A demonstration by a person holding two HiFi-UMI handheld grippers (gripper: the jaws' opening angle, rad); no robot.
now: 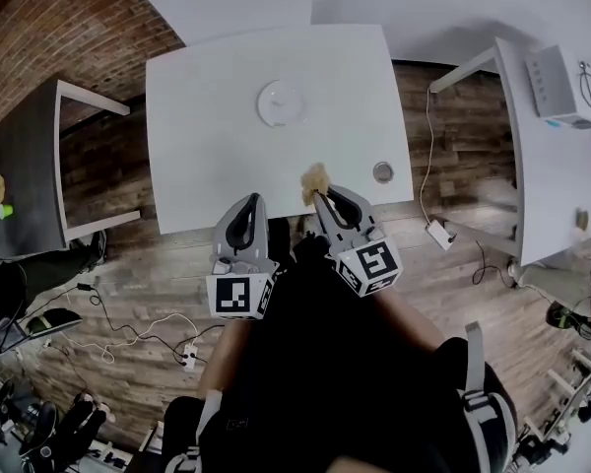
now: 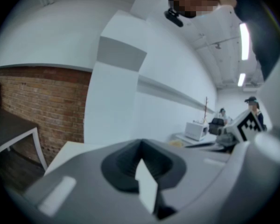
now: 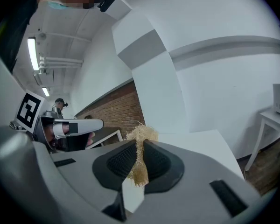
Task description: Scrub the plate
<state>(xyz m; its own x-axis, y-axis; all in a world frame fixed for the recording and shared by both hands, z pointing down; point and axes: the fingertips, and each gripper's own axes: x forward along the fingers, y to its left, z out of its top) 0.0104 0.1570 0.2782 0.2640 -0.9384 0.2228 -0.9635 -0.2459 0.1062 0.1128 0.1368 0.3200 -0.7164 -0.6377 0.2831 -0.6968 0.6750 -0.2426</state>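
Lying flat on the far half of the table [image 1: 187, 116], the plate [image 1: 281, 103] is at about 12 o'clock from both grippers, well apart from them, with nothing steadying it. That is the main risk. It looks round, shallow, smooth and white on an equally smooth white top, so a sideways stroke would probably send it sliding instead of scrubbing it. Being white on white, its rim is also hard to judge.

The scrubber [image 3: 141, 134] is a tan wad of wiry, loose fibres. It hangs over the table's near edge in the right gripper [image 3: 139, 158], whose ribbed dark pads are closed tight on a thin waist of it. One tuft sticks out beyond the pads and a smaller one trails behind. With so little pinched, a hard press could drag the wad out, or bring the rigid grey jaw tips down onto the plate.

The left gripper [image 2: 141, 155] at 9 o'clock of the right one has its jaws together with nothing between them. It would have to open before it could brace the rim.

A small round metal disc [image 1: 383, 172] lies at 3 o'clock of the scrubber, near the table's edge, where a wide sweep could knock it off.
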